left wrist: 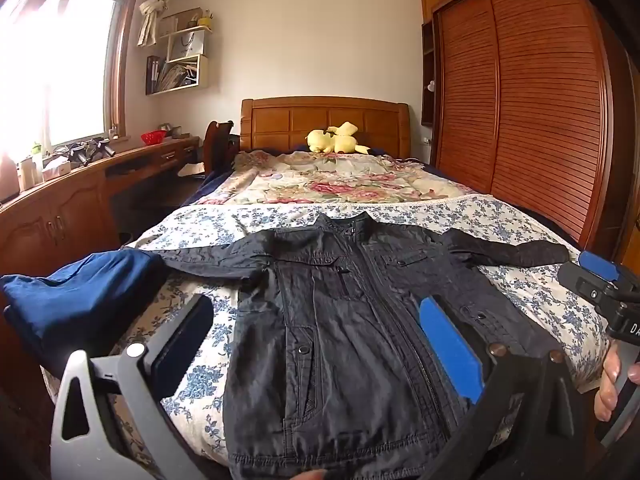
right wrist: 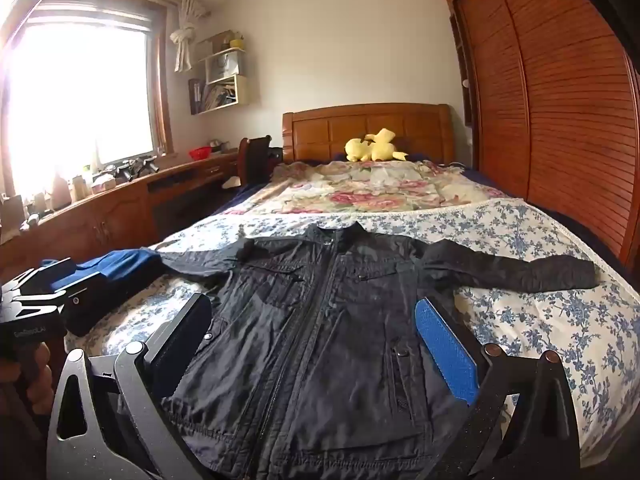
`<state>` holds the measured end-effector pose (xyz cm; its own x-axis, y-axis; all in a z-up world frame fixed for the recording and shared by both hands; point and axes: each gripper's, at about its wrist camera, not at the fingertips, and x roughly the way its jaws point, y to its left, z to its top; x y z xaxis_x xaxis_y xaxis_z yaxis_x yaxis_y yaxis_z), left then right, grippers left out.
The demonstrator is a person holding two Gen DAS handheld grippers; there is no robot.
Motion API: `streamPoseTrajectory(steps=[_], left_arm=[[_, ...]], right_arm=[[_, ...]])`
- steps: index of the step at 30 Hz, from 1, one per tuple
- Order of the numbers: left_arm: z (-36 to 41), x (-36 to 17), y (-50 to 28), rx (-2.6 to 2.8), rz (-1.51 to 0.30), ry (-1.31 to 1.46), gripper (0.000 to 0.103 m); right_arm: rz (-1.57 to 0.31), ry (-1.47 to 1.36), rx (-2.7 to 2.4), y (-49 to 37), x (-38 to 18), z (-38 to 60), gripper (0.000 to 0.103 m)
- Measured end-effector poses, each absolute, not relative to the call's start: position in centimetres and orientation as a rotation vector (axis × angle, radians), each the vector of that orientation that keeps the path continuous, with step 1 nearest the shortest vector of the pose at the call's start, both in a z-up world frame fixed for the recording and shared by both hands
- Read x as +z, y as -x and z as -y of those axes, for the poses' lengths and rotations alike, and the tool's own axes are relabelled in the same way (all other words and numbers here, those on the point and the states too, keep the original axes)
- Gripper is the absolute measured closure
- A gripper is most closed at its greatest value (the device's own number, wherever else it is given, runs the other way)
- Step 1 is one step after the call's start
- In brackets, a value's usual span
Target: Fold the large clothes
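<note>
A dark grey jacket point(left wrist: 340, 320) point(right wrist: 320, 340) lies flat on the bed, front up and zipped, with both sleeves spread sideways and its hem toward me. My left gripper point(left wrist: 314, 304) hovers open over the jacket's lower left half, nothing between its fingers. It also shows at the left edge of the right wrist view point(right wrist: 68, 292). My right gripper point(right wrist: 312, 304) hovers open over the lower right half, holding nothing. It also shows at the right edge of the left wrist view point(left wrist: 592, 276). A hand point(left wrist: 608, 380) holds its grip.
A folded blue garment point(left wrist: 80, 296) point(right wrist: 124, 264) lies at the bed's left edge, under the jacket's left cuff. The blue-flowered sheet point(left wrist: 520, 280) covers the near bed, with a rose quilt point(left wrist: 340, 180) and yellow plush toy point(left wrist: 334, 138) beyond. Slatted wardrobe point(left wrist: 540, 120) right, wooden desk point(left wrist: 80, 200) left.
</note>
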<state>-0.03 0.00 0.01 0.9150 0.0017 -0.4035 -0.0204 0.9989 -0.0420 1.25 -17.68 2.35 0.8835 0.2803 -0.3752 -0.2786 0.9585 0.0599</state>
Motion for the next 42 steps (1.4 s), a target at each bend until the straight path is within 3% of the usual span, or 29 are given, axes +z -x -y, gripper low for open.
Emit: streamPoseTrajectory(steps=[42], left_arm=[[0.35, 0.66, 0.58, 0.008, -0.404, 0.04, 0.0]], right_arm=[[-0.392, -0.007, 0.288, -0.72, 2.9, 17.86, 0.0]])
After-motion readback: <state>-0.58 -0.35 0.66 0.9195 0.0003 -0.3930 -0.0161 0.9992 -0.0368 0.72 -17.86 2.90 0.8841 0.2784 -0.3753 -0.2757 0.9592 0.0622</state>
